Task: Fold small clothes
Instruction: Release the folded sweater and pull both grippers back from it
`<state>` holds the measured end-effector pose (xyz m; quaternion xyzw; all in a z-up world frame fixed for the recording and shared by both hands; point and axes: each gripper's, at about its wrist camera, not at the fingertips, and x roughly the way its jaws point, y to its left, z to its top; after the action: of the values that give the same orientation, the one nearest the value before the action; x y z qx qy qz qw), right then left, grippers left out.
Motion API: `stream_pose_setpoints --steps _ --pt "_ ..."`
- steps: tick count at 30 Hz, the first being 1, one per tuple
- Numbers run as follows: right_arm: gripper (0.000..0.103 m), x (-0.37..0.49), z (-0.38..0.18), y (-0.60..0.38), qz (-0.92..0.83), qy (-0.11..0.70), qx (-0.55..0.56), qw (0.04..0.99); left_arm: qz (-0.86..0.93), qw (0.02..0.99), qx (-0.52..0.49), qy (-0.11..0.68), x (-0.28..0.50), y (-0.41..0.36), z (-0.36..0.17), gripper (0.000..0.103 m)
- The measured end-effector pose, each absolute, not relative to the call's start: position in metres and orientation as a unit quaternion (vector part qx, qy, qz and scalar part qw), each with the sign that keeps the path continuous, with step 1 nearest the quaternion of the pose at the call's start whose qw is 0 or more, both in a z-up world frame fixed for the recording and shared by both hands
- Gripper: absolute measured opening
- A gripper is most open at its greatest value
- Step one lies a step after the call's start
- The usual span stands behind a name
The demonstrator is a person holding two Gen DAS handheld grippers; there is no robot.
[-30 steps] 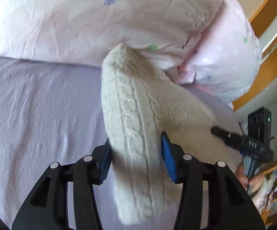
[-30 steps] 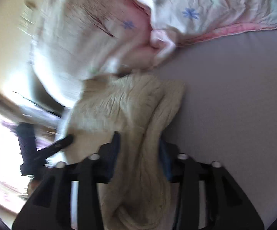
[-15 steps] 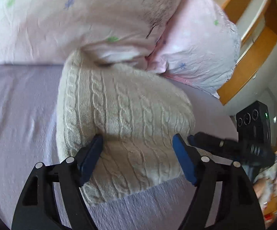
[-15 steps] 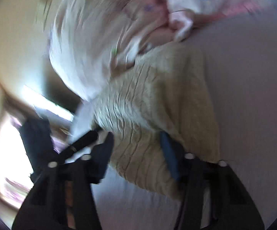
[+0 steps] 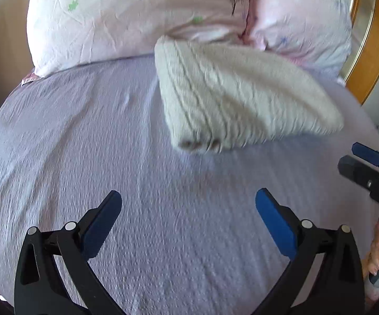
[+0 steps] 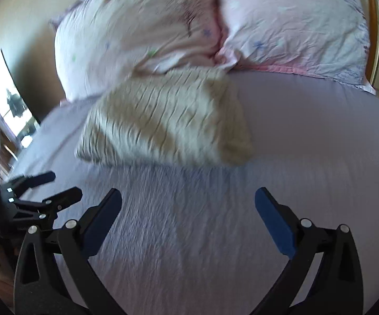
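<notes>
While both claws were pinching the cream cable-knit sweater [image 5: 236, 97] one second ago, now they are free of it: my left claw [image 5: 188, 211] has its blue pads spread wide with only the purple bed sheet [image 5: 71, 144] between them, and my right claw [image 6: 188, 210] is spread in the same way. The sweater lies now as a folded bundle on the sheet, well apart from both claws, with its far edge touching the two pink pillows [image 5: 142, 18] at the head of the bed. In the right wrist view the same bundle [image 6: 168, 123] looks compact, with a rounded fold on its right side, but the picture is blurred, so I cannot tell how neat the edges are. I see the right claw also at the edge of the left view, beside the bed, and it holds nothing there. My judgement is that the last fold is finished and the garment was released, so this piece is likely done; what remains is perhaps to flatten it or to go for another small cloth.
</notes>
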<state>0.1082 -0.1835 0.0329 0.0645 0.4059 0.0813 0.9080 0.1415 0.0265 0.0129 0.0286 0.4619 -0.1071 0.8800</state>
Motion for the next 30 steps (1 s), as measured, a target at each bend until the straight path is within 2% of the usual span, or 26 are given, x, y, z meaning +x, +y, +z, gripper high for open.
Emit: stream_pose_setpoints --steps 11,30 --pt "0.101 0.124 -0.007 -0.155 0.040 0.453 0.018 0.890 -0.080 0.884 0.054 0.457 0.136 0.027 -0.002 0.102" --pt "0.101 0.123 -0.010 -0.149 0.024 0.458 -0.006 0.888 -0.081 0.884 0.057 0.456 0.136 0.025 -0.002 0.102"
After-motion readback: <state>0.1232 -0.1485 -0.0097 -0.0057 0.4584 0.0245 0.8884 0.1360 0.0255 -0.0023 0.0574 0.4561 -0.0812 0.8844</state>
